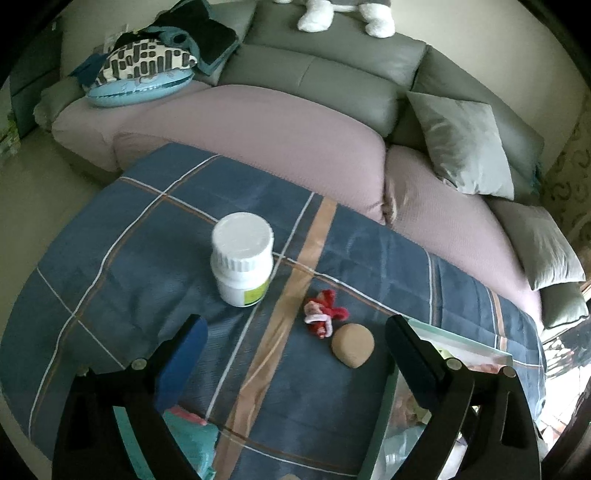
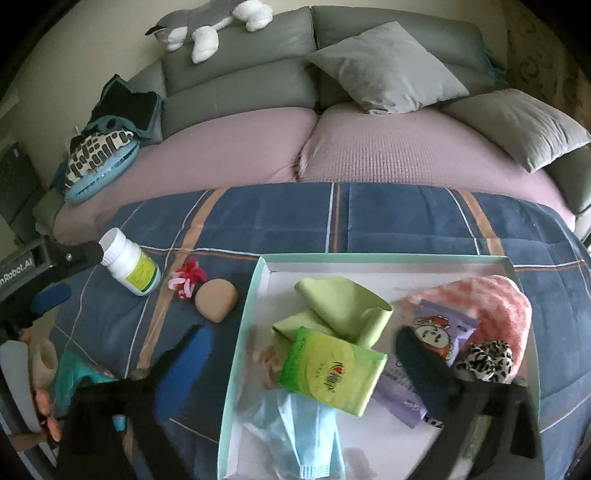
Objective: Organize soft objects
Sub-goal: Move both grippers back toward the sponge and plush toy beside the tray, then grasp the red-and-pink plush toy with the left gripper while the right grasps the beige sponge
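In the left wrist view my left gripper (image 1: pixel 295 324) stands open over the blue plaid cloth (image 1: pixel 122 266), nothing between its fingers. Just beyond its tips lie a small red plush toy (image 1: pixel 325 314) and a tan sponge (image 1: pixel 352 345), with a white bottle (image 1: pixel 242 258) farther left. In the right wrist view my right gripper (image 2: pixel 301 334) hangs open over the pale green tray (image 2: pixel 246 314). The tray holds a green cloth (image 2: pixel 343 308), a green tissue pack (image 2: pixel 328 374), a blue face mask (image 2: pixel 295 432), a purple packet (image 2: pixel 441 332), a pink fluffy cloth (image 2: pixel 495 299) and a leopard scrunchie (image 2: pixel 484 358).
A sofa with mauve seat covers (image 2: pixel 406 147), grey cushions (image 2: pixel 388 66) and a grey-and-white plush dog (image 2: pixel 207 26) lies behind. Patterned pillows and dark clothes (image 2: pixel 103 147) pile at its left end. A teal item (image 2: pixel 77 373) and a hand (image 2: pixel 46 406) are at the lower left.
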Available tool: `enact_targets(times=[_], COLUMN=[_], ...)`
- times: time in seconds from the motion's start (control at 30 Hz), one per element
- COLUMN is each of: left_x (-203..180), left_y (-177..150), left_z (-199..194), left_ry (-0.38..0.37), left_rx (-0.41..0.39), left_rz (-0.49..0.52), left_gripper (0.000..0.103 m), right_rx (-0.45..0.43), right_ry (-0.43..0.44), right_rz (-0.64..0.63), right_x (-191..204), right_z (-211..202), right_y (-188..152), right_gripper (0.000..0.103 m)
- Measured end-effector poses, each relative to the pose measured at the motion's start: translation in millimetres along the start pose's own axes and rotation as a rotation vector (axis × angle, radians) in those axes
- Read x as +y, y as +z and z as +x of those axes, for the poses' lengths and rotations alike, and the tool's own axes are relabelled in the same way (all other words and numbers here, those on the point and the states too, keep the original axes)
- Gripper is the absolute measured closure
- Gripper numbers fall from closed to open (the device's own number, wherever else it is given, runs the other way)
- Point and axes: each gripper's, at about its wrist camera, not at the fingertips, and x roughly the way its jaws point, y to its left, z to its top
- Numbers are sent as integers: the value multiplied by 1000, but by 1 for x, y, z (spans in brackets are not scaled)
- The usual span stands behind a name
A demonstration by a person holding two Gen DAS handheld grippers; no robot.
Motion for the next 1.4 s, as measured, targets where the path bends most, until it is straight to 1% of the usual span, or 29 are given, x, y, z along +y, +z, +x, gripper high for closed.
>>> enact_targets(times=[0.1,0.27,0.47,0.6,0.8,0.9,1.13,1.23,1.4], left_x=[5,12,16,15,13,10,4,7,9], left_y=[0,1,2,3,3,5,8,7,9], left_z=[0,3,12,20,30,36,55,61,74], left_ry=[18,27,31,45,42,59,59,45,61], left_rx=[1,2,22,42,77,95,174,202,227], left_rz=[-12,-30,-46,-40,-21,-3,3,-30,-53], left_gripper=[6,6,6,6,6,6,6,6,6], right_rx=[-3,11,27,40,60,66,86,92,103], right_ry=[8,15,17,18,27,31,56,86,101], right_rz=[-2,4,-2,-19,-57,-65,-89,-119,-187], right_x=[3,5,8,14,26,31,37,44,62], right_z=[0,5,11,16,24,27,38,44,56], right_y=[1,0,0,1,2,4,11,15,21], right_gripper=[0,0,0,0,0,0,0,0,0])
